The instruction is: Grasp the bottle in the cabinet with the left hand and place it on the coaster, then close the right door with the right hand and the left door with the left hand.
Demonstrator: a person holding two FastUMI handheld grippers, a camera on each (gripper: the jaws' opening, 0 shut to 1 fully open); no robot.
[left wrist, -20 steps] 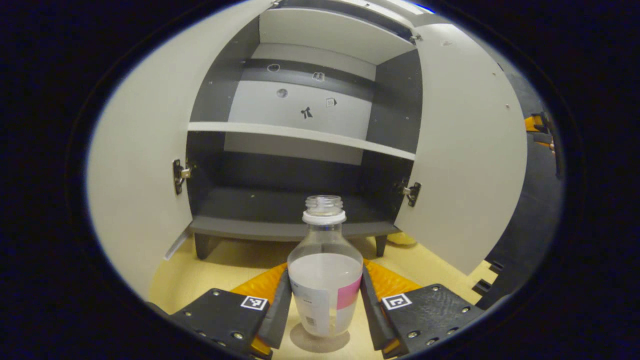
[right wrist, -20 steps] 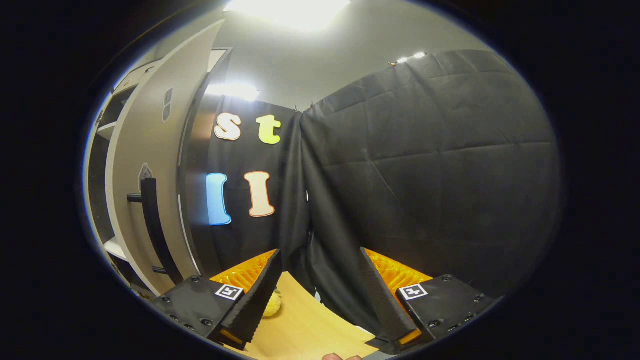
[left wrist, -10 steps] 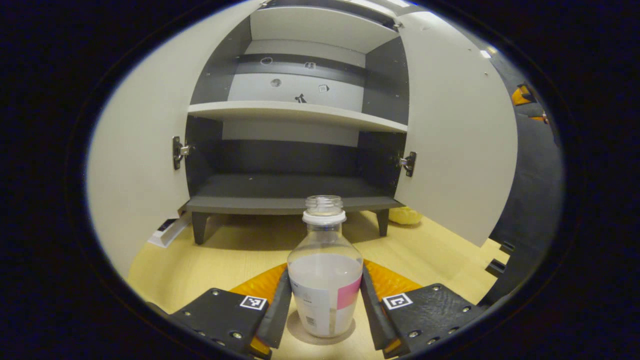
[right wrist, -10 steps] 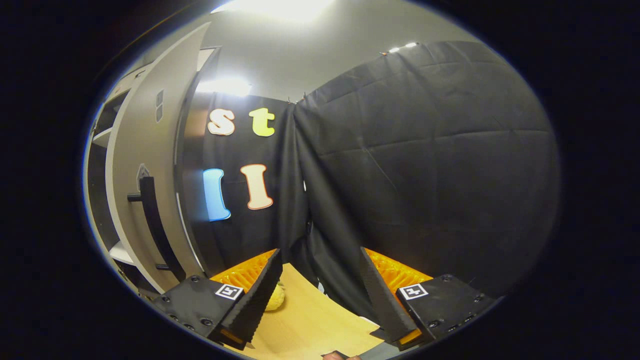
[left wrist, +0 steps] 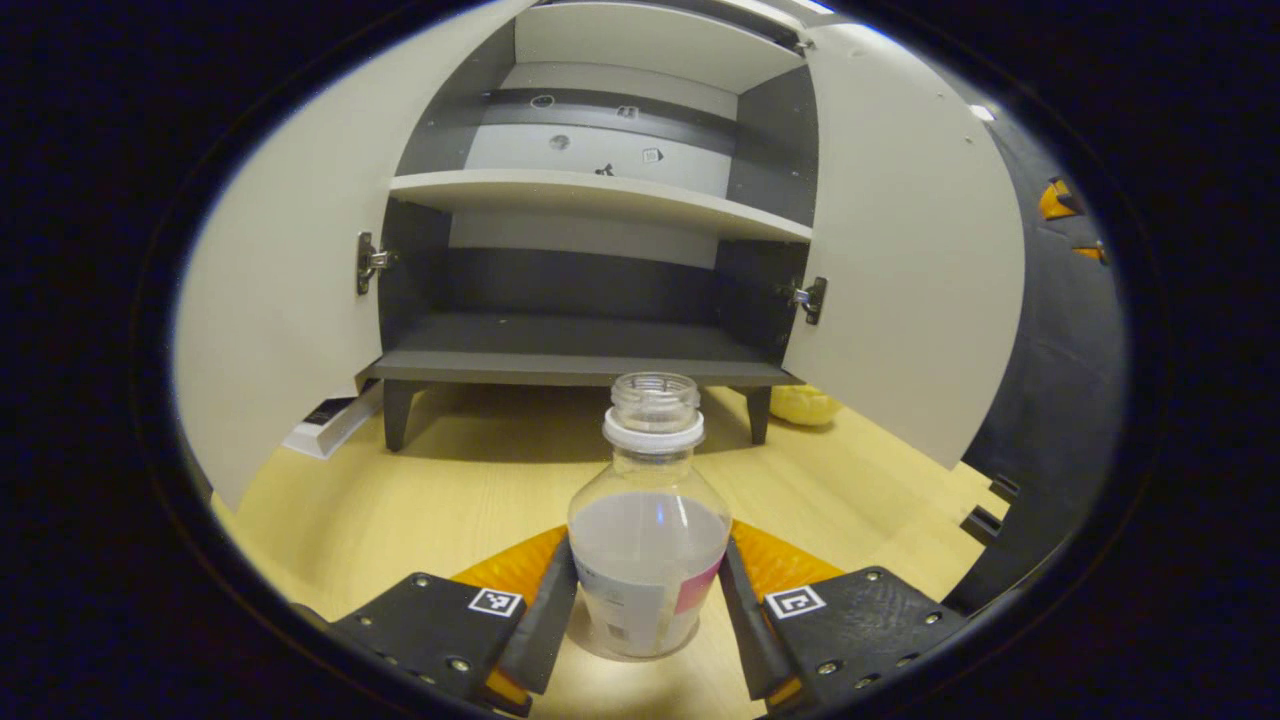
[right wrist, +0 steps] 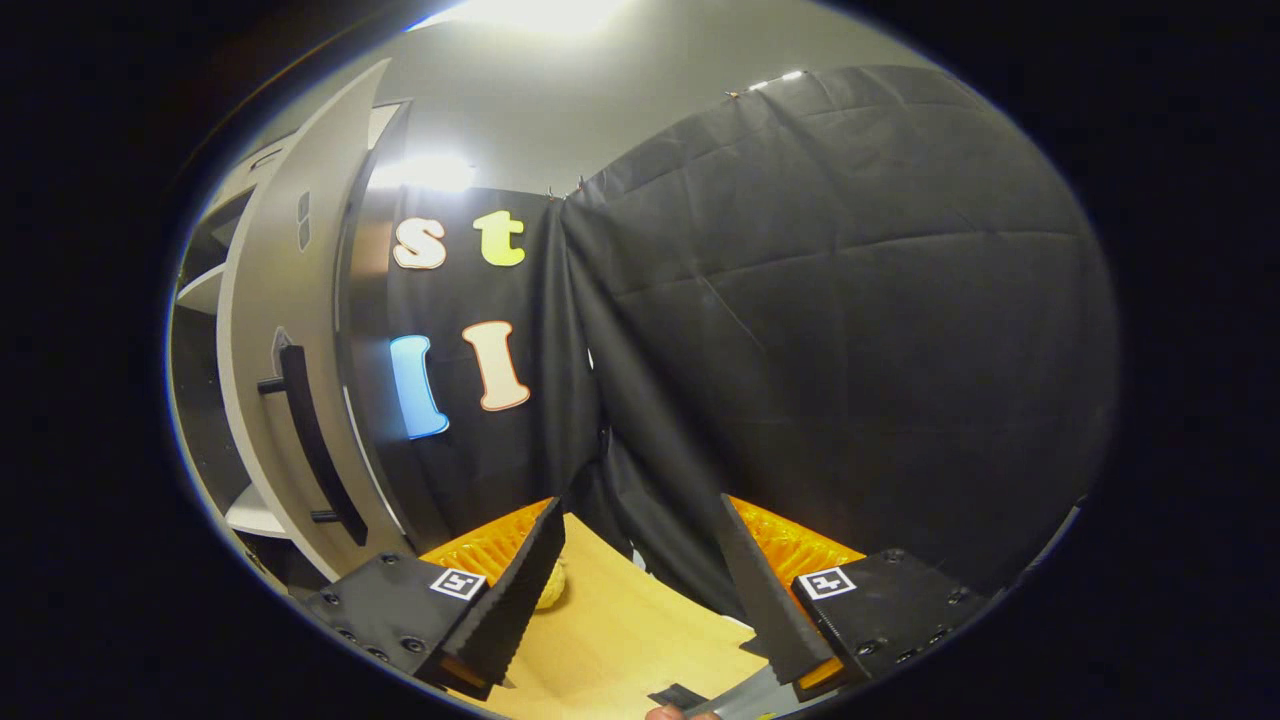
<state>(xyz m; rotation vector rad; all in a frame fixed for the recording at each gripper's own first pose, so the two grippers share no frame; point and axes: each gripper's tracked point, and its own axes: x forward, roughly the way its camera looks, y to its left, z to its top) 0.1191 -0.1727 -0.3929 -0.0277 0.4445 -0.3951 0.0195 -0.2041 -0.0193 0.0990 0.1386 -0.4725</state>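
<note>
Cabinet (left wrist: 590, 200) stands on the wooden bench (left wrist: 480, 480), both doors swung wide: left door (left wrist: 280, 300), right door (left wrist: 900, 270). Lower compartment floor bare, one shelf (left wrist: 600, 195) above it. In the right gripper view the right door (right wrist: 290, 300) shows edge-on at far left with its black bar handle (right wrist: 315, 445).

Bottle (left wrist: 648, 520) is out of the cabinet, upright on the bench in front of it, cap off, part full of pale liquid, white and pink label. Cannot make out a coaster under it.

Left claw (left wrist: 648, 610): fingers set close on either side of the bottle's lower body, left one looks to touch it; can't tell if the right one presses or has a slight gap.

Right claw (right wrist: 640, 590): spread wide, nothing between the fingers, over the bench edge, aimed at the black cloth wall (right wrist: 800, 350).

Small yellow lump (left wrist: 805, 403) on the bench by the cabinet's right front leg.
</note>
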